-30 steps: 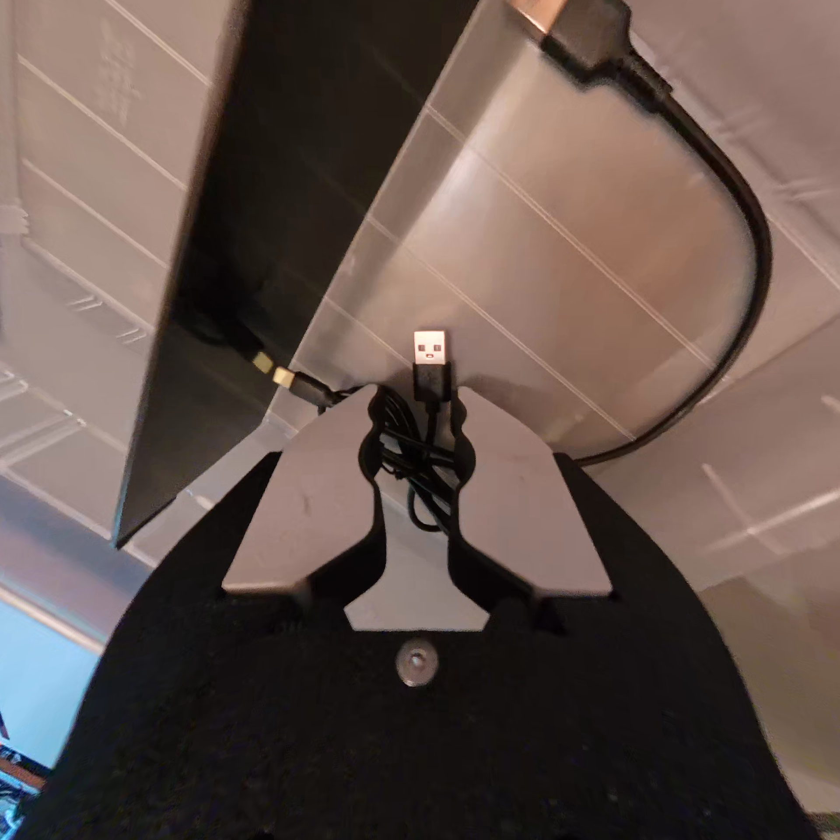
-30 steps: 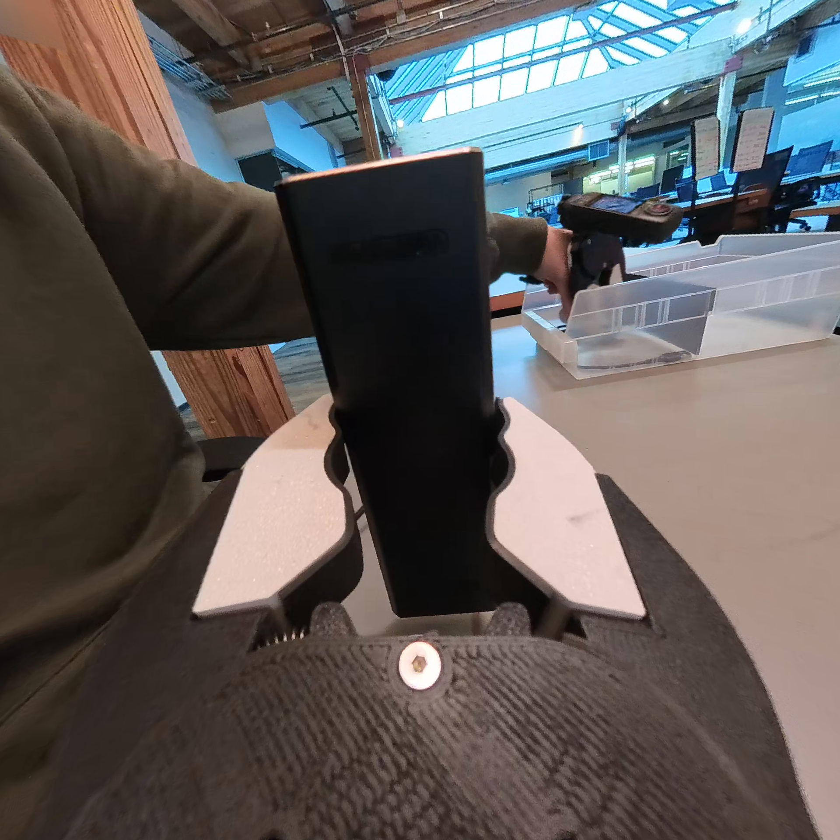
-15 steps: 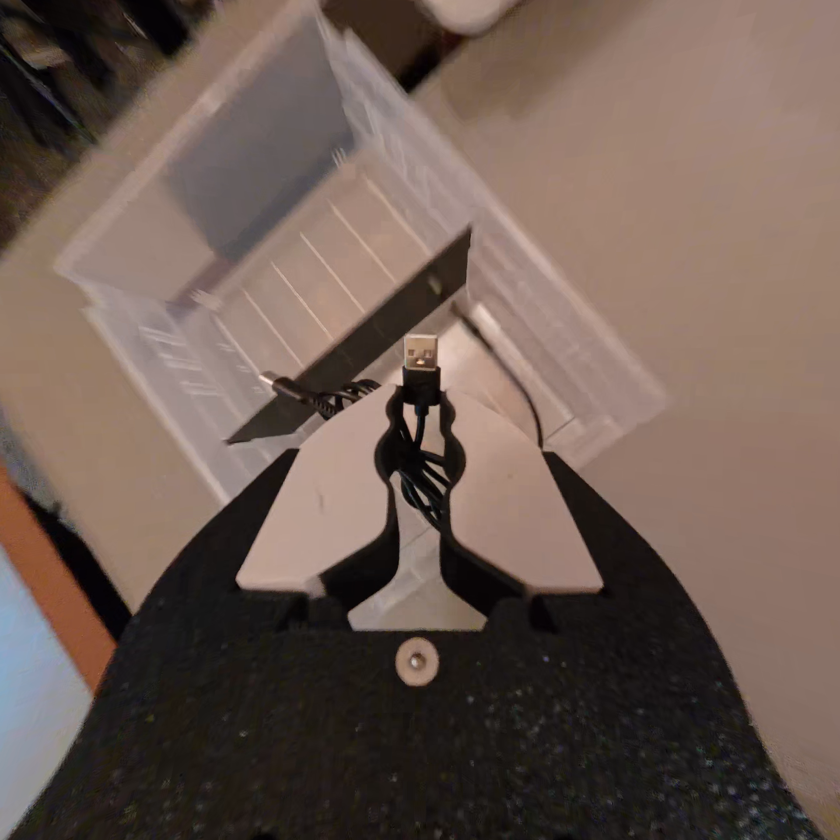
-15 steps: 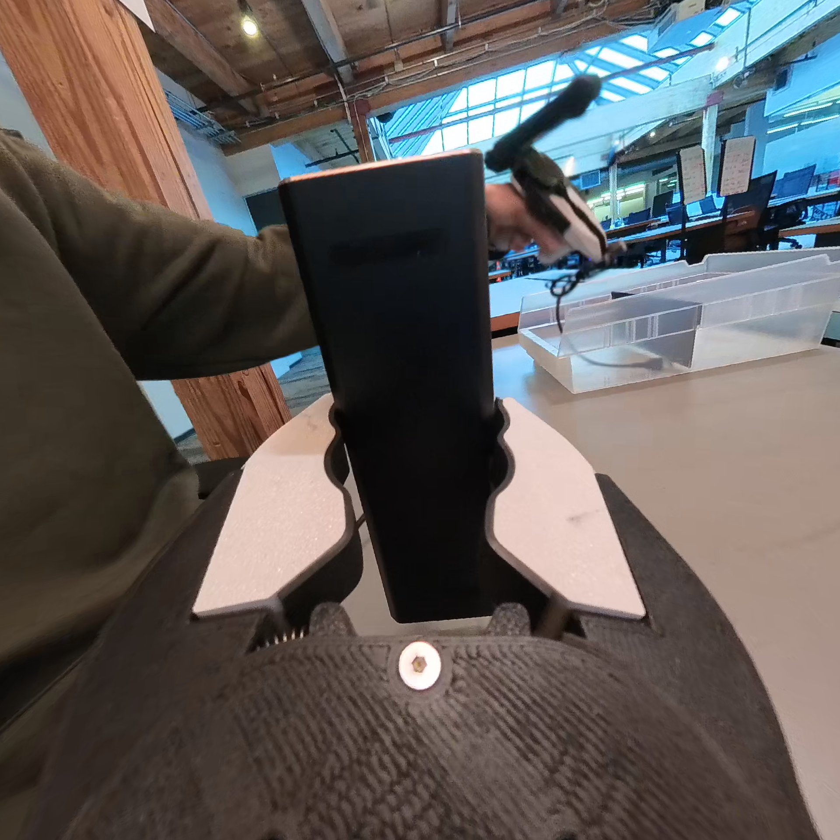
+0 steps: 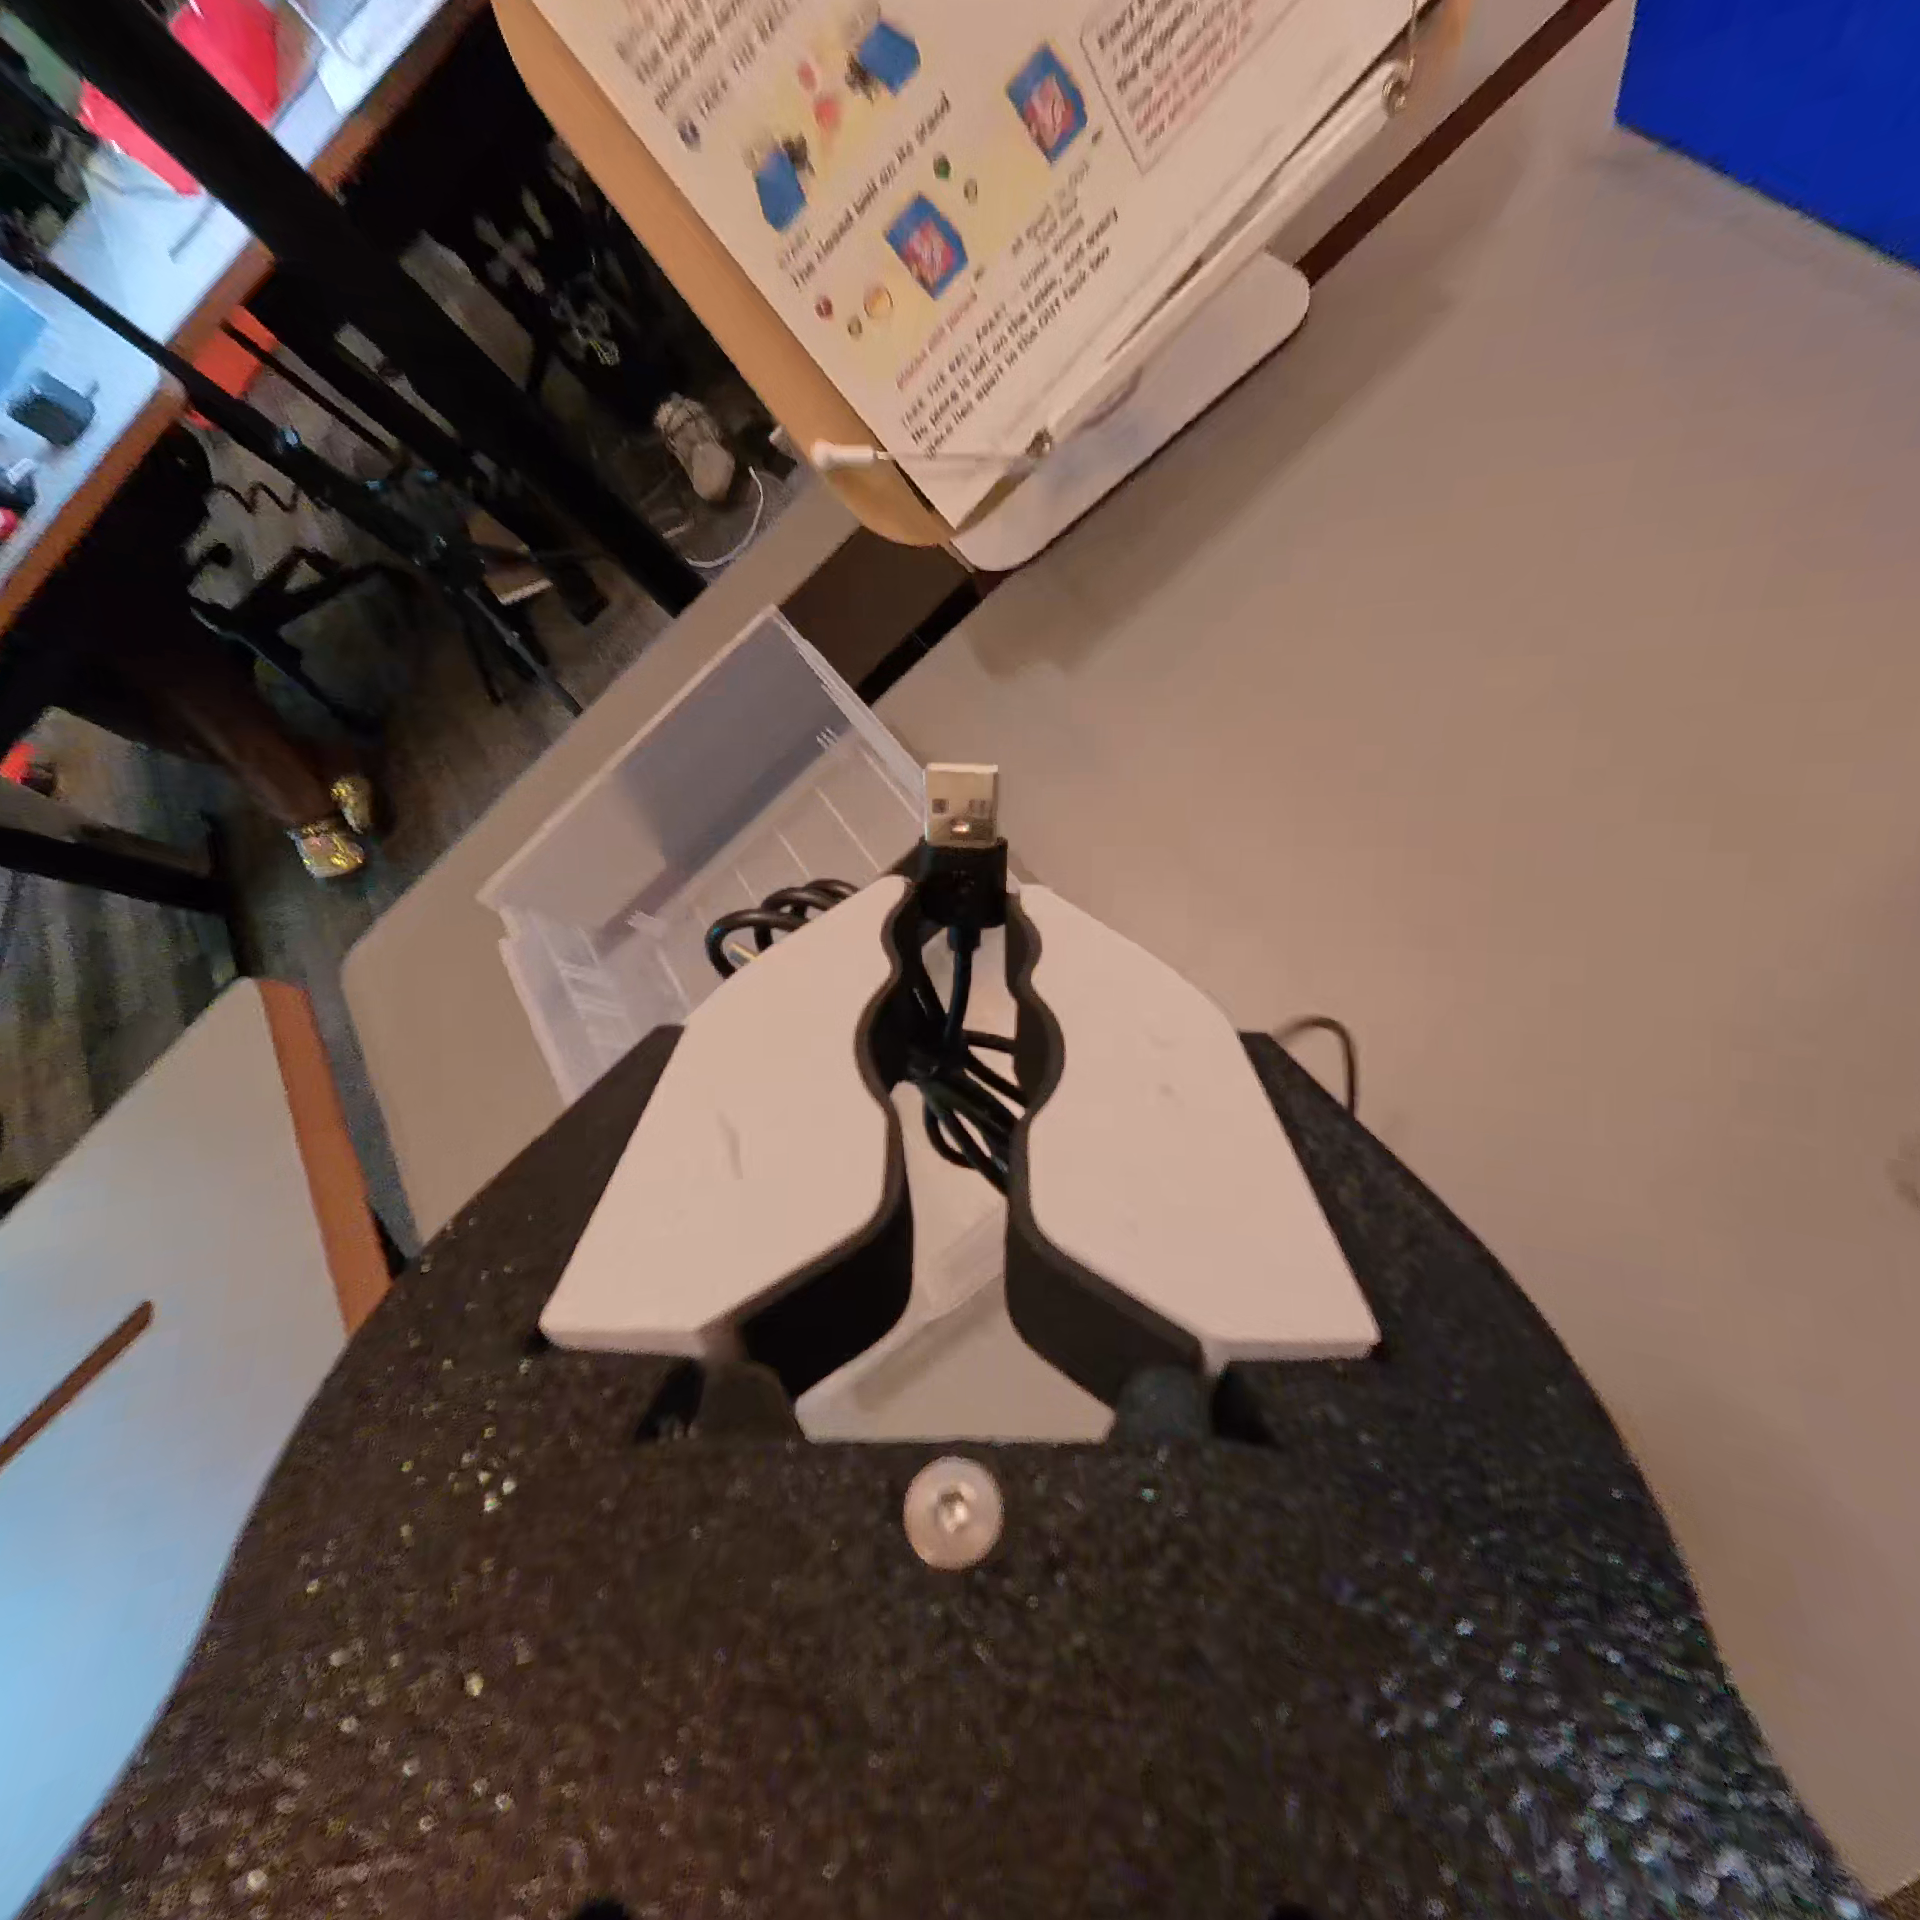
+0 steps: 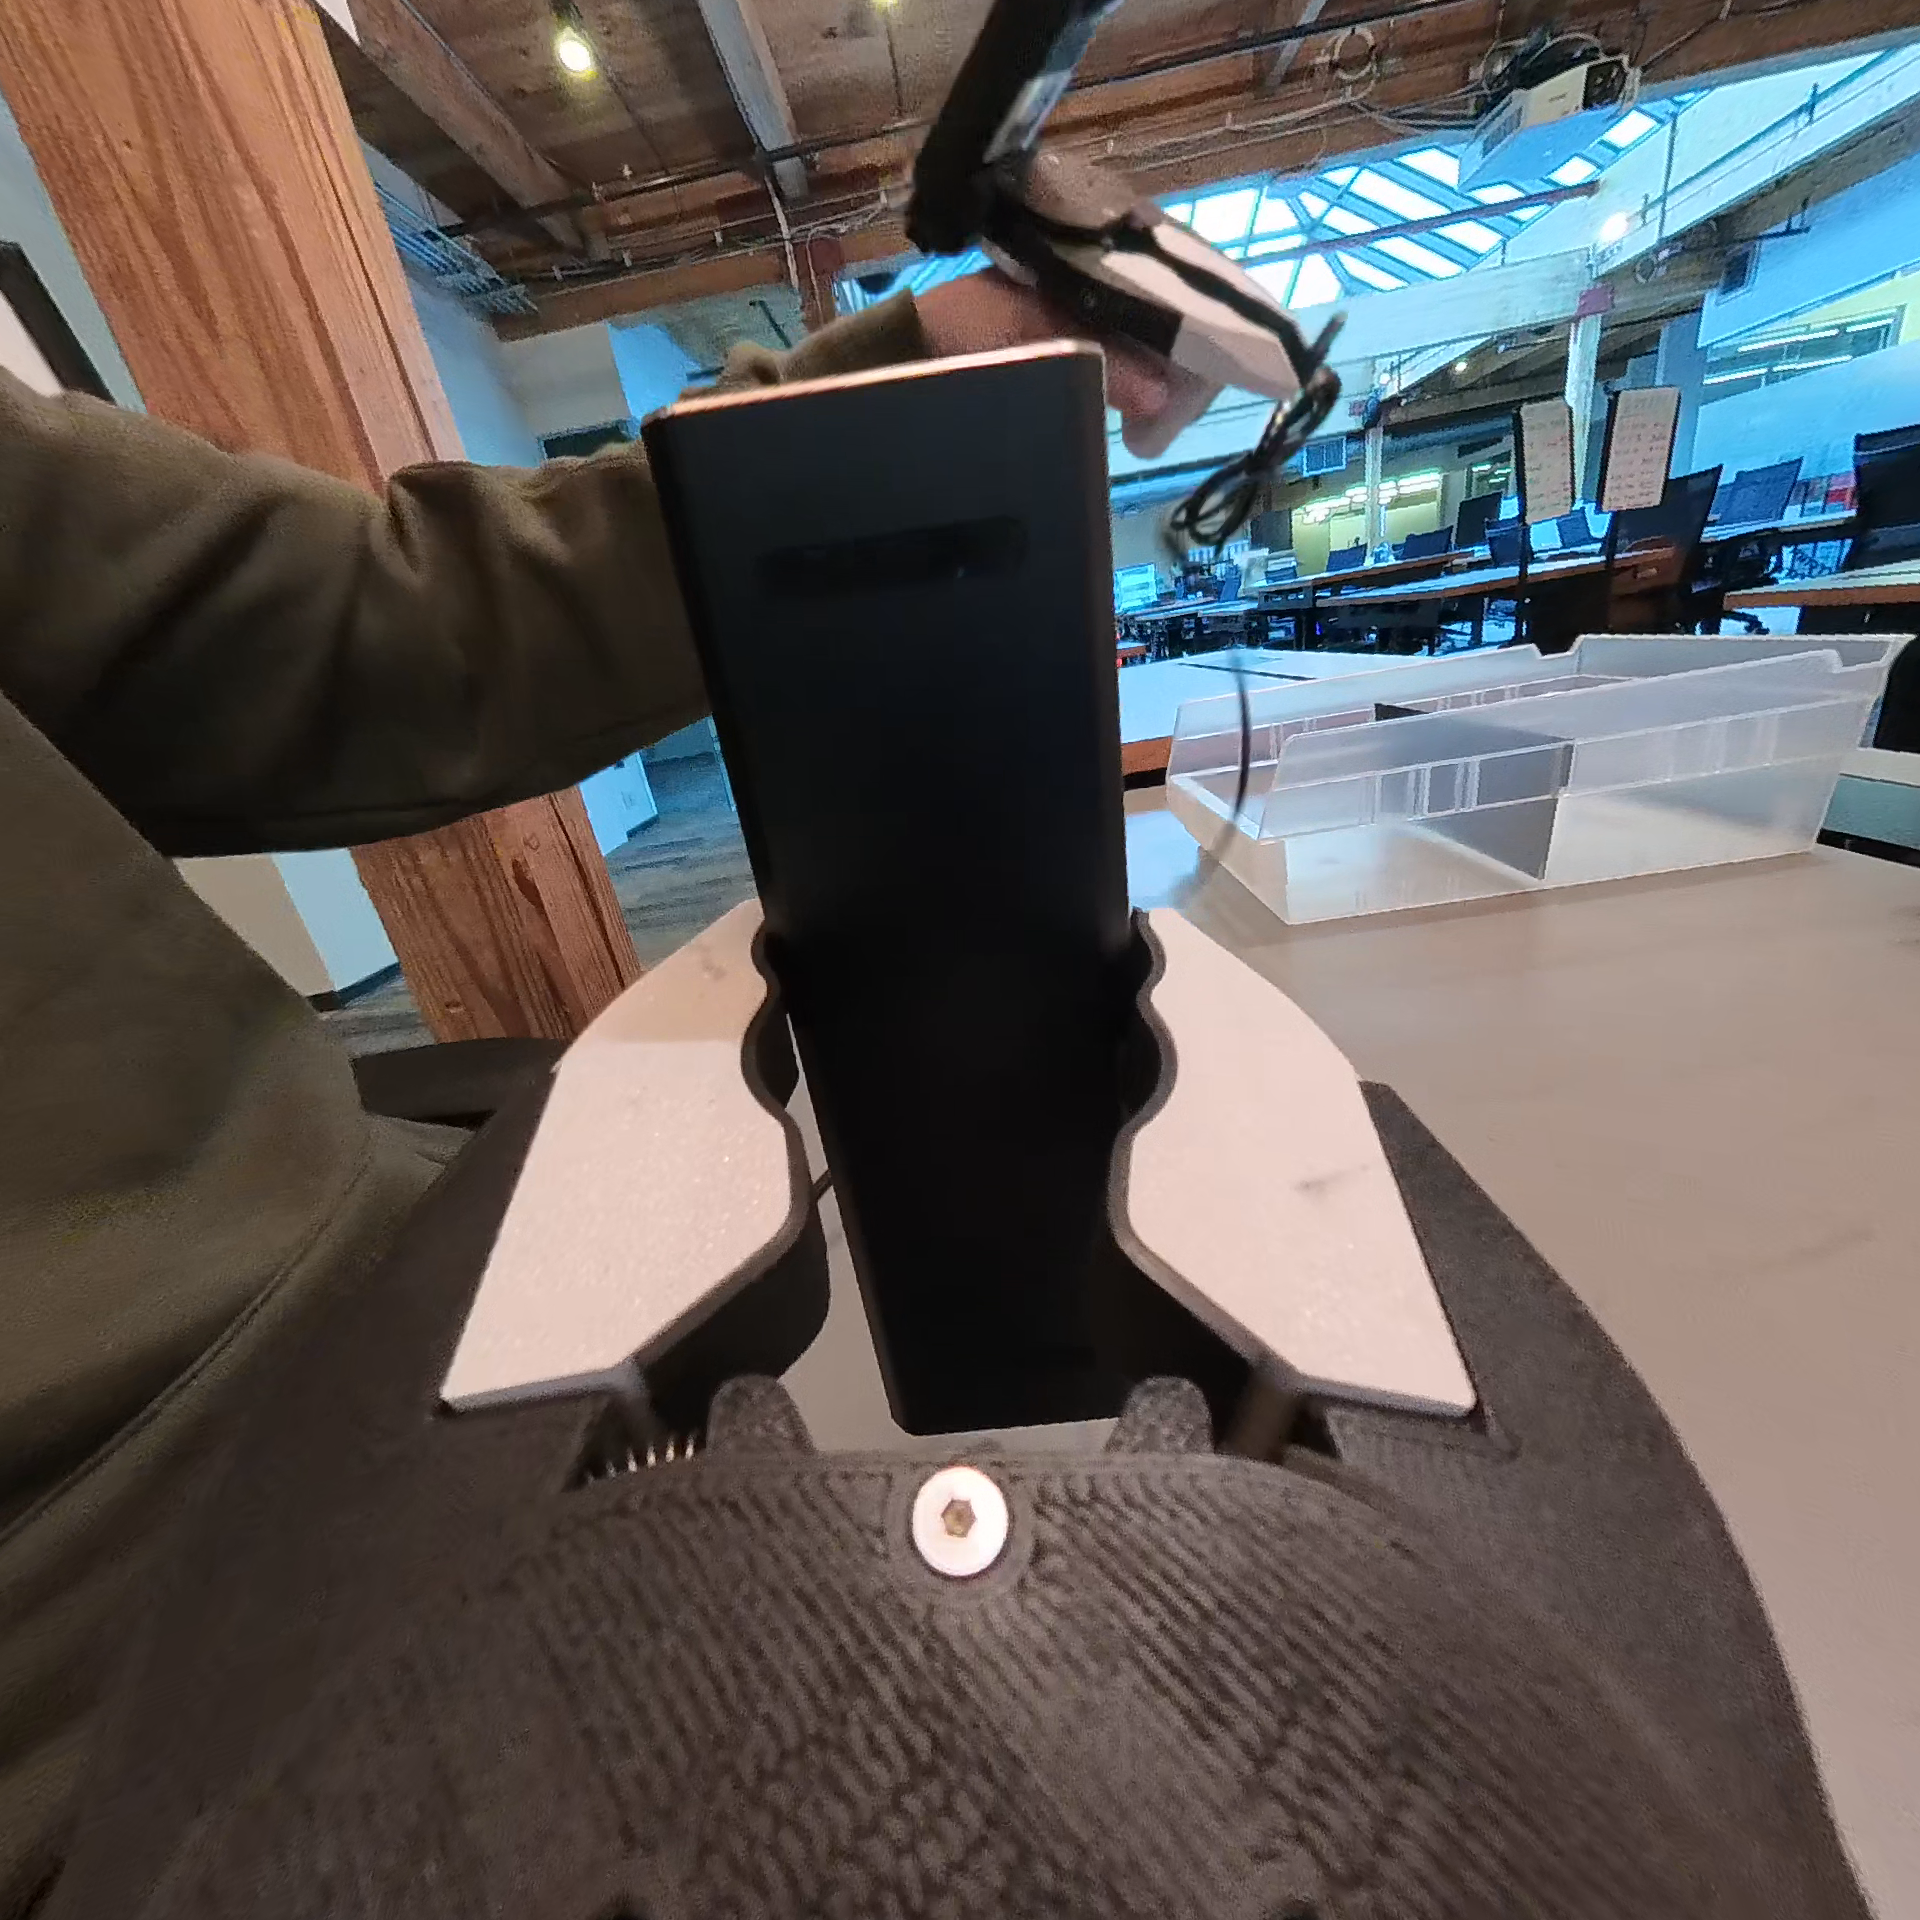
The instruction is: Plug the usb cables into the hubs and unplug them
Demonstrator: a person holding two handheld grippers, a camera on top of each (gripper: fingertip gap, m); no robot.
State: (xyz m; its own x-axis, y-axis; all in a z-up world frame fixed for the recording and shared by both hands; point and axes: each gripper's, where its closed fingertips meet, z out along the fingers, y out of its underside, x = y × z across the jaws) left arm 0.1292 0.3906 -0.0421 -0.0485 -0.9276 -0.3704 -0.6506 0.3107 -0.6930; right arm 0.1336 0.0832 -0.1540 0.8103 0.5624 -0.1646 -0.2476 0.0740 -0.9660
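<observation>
My left gripper (image 5: 958, 902) is shut on a black USB cable (image 5: 961, 883). Its silver plug (image 5: 960, 802) sticks out past the fingertips and its coiled cord hangs between the fingers. My right gripper (image 6: 951, 951) is shut on a tall black USB hub (image 6: 904, 727), held upright above the table. In the right wrist view the left gripper (image 6: 1195, 343) shows high up beyond the hub's top, with the cable (image 6: 1242, 488) dangling from it down toward the clear bin (image 6: 1558, 779).
The clear plastic bin (image 5: 717, 842) with a dark divider stands on the grey table (image 5: 1507, 831). A clipboard stand with a printed sheet (image 5: 987, 208) is at the table's far edge. A person's olive sleeve (image 6: 312, 644) crosses the left. A wooden post (image 6: 260, 364) stands behind.
My left gripper has lifted the cable out of the bin and risen high above the table, toward the hub. The right gripper and hub have barely moved.
</observation>
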